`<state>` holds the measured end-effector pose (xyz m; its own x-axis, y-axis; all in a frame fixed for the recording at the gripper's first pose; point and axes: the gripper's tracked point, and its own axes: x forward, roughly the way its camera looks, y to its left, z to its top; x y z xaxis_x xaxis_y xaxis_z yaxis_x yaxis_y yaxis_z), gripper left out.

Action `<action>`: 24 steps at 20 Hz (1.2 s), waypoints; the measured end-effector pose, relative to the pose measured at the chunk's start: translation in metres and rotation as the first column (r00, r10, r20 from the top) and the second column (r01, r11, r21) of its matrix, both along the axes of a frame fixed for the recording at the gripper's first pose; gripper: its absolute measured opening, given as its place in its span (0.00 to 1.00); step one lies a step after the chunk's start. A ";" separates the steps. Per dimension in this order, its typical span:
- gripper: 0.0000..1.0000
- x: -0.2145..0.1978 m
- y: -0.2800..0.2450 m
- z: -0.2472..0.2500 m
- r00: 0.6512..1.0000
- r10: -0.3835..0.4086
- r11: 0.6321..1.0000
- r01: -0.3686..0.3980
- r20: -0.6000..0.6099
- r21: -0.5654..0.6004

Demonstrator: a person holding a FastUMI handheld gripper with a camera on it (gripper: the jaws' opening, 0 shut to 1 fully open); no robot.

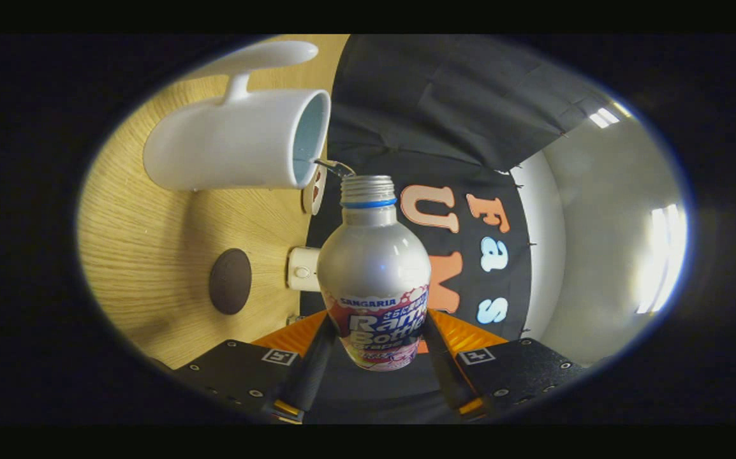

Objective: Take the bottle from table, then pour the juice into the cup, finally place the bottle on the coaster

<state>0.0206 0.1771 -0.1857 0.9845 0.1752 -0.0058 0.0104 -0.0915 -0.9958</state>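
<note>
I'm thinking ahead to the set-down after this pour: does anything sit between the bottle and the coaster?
Nothing visible does. The claw is shut on the bottle, whose open neck is at the rim of the white cup. The dark round coaster lies on bare wooden table, apart from the cup.

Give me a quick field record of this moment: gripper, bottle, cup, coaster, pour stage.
gripper: two black fingers shut on the lower body of the bottle
bottle: silver metal bottle with printed label, cap off, tipped on its side, threaded mouth beside the cup's rim
cup: white ceramic mug with handle, standing on the light wooden table
pour: thin stream runs from the mouth toward the cup's opening
coaster: round dark brown coaster, bare, on the table beside the cup
stage: pouring; bottle not yet placed
</note>
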 end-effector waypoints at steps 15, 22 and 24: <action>0.76 0.001 0.003 0.006 0.999 0.024 0.999 -0.023 0.027 -0.047; 0.76 0.004 0.005 0.009 0.998 0.048 0.996 -0.045 0.034 -0.079; 0.76 0.004 0.006 0.010 0.998 0.053 0.995 -0.049 0.035 -0.088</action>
